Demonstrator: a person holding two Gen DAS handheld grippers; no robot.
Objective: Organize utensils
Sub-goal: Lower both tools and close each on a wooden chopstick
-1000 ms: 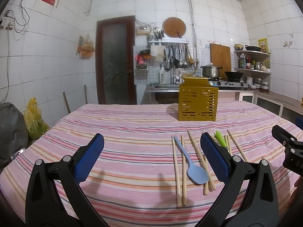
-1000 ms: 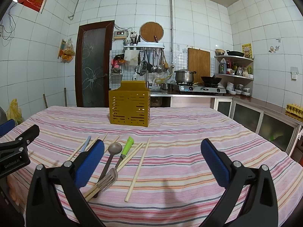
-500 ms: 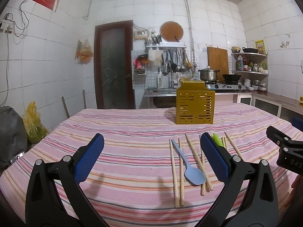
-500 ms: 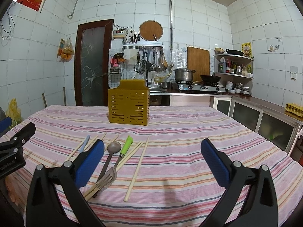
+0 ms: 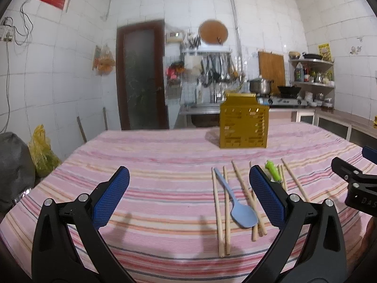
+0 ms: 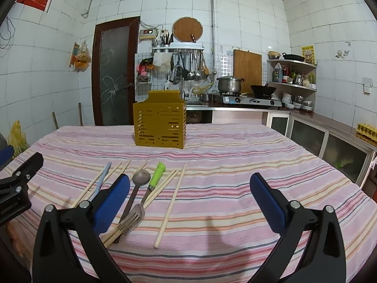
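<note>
A yellow slotted utensil holder [image 5: 243,121] [image 6: 160,119] stands upright at the far middle of the striped table. Before it lie several wooden chopsticks [image 5: 220,214] [image 6: 170,205], a light blue spoon [image 5: 238,207], a brown spoon [image 6: 137,185] and a green-handled fork [image 6: 150,188]. My left gripper [image 5: 188,194] is open and empty, hovering left of the utensils. My right gripper [image 6: 189,199] is open and empty, hovering above the table just right of the utensils.
The pink striped tablecloth [image 6: 235,165] covers the whole table. Behind it are a brown door [image 6: 113,70], hanging kitchen tools, a stove with a pot [image 6: 229,83], and cabinets on the right. Yellow bags [image 5: 40,153] sit on the floor at the left.
Both grippers have tilted or dropped slightly, so the holder and utensils sit lower in view. The left view is a little blurred. Nothing on the table has moved.
</note>
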